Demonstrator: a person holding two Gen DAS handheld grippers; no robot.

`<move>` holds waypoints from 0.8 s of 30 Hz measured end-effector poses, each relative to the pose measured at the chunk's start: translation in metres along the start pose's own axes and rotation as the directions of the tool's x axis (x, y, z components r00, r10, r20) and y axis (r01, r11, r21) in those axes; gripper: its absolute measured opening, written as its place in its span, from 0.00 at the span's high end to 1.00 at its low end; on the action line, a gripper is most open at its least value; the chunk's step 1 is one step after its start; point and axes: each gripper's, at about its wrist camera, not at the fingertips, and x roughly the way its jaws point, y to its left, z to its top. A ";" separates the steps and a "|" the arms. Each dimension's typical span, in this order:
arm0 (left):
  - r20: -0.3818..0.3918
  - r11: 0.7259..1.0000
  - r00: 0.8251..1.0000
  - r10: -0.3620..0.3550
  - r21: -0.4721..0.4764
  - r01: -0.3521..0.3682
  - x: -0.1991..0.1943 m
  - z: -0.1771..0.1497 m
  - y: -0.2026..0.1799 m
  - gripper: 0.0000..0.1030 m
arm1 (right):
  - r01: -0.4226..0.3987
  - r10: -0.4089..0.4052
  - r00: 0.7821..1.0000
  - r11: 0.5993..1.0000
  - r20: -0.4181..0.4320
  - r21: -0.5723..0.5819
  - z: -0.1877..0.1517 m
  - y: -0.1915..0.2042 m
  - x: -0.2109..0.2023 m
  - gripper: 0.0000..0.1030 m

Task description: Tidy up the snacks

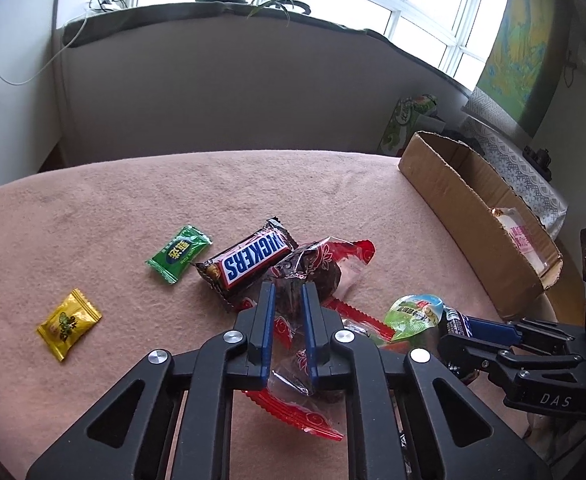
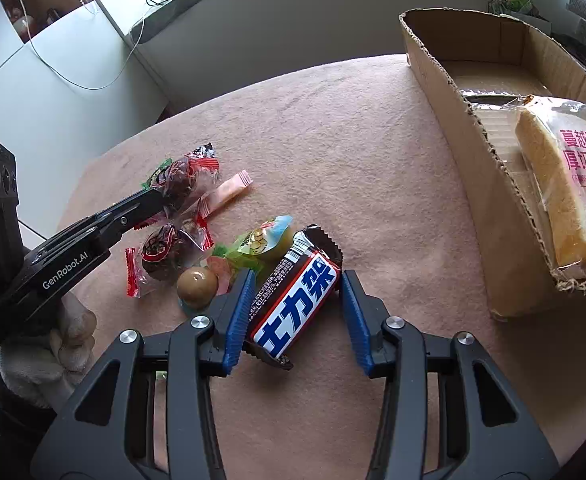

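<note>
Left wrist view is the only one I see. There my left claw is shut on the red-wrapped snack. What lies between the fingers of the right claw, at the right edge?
Observer: A chocolate bar with Chinese lettering on a blue band lies between the pads of the right claw. The pad on the right of the picture does not seem to press on it yet.
Operator: What is inside the cardboard box?
Observer: The cardboard box shows only a wrapped thick slice of toast, at its near end.
Operator: Does the pile hide something from me?
Observer: Yes, a round brown ball lies close to the jelly cup.
</note>
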 end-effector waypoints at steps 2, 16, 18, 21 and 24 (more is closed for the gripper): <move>0.003 1.000 1.000 -0.003 0.006 0.003 0.000 0.000 -0.001 0.89 | -0.001 0.001 1.000 1.000 0.005 0.006 -0.001 -0.002 -0.002 0.56; 0.089 0.997 0.995 -0.054 -0.044 0.058 -0.039 0.013 0.000 0.89 | -0.068 0.071 0.991 0.997 0.113 -0.028 0.012 0.010 -0.050 0.57; 0.100 0.996 0.993 -0.068 -0.046 0.072 -0.045 0.015 -0.003 0.89 | -0.072 0.076 0.987 0.997 0.139 -0.036 0.018 0.010 -0.061 0.56; 0.117 0.995 0.990 -0.084 -0.042 0.090 -0.049 0.020 -0.011 0.89 | -0.072 0.078 0.981 0.997 0.178 -0.038 0.027 0.005 -0.078 0.56; 0.127 0.993 0.986 -0.106 -0.030 0.111 -0.047 0.028 -0.023 0.89 | -0.055 0.061 0.975 0.998 0.213 -0.037 0.040 -0.006 -0.093 0.56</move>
